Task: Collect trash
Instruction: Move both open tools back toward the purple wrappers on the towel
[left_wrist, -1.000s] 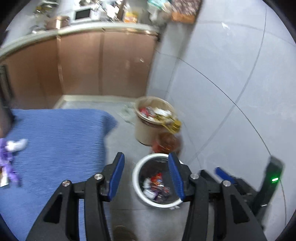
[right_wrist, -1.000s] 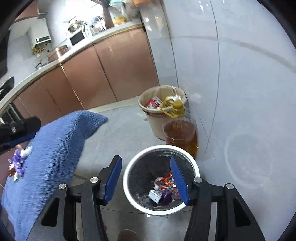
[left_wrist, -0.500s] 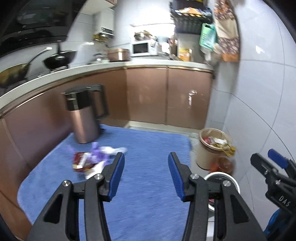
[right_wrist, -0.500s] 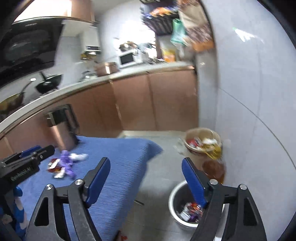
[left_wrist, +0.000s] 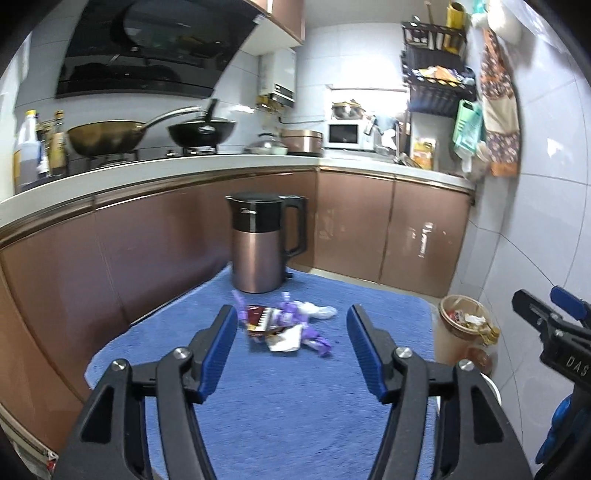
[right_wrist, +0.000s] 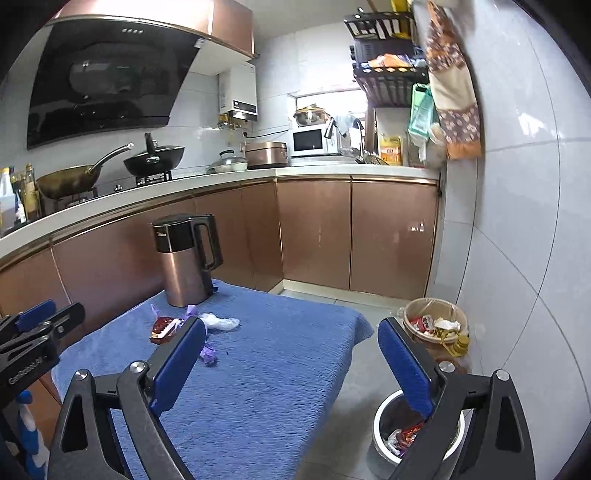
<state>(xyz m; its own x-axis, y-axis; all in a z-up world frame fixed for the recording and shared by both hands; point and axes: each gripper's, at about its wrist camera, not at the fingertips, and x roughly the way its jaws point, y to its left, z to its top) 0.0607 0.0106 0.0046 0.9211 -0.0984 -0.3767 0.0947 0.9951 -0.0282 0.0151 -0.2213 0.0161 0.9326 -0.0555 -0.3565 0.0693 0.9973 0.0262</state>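
A small pile of trash (left_wrist: 284, 326) lies on the blue cloth (left_wrist: 295, 410): purple wrappers, a red packet and crumpled white pieces. My left gripper (left_wrist: 291, 311) hovers short of the pile, its jaws opening with nothing between them. In the right wrist view the same trash (right_wrist: 173, 325) shows past my right gripper (right_wrist: 291, 323), whose jaws are opening wide and are empty. A white bin (right_wrist: 380, 410) with wrappers inside stands on the floor under the right finger. Each gripper shows at the edge of the other's view.
A copper-and-black kettle (left_wrist: 258, 247) stands on the cloth behind the pile. On the floor by the tiled wall are a full beige bin (right_wrist: 434, 314) and a bottle of amber liquid (right_wrist: 458, 345). Brown cabinets and a worktop run behind.
Both views have swung up from the floor bins to the blue cloth and the trash pile. Both pairs of jaws stand wider than before, the right much wider.
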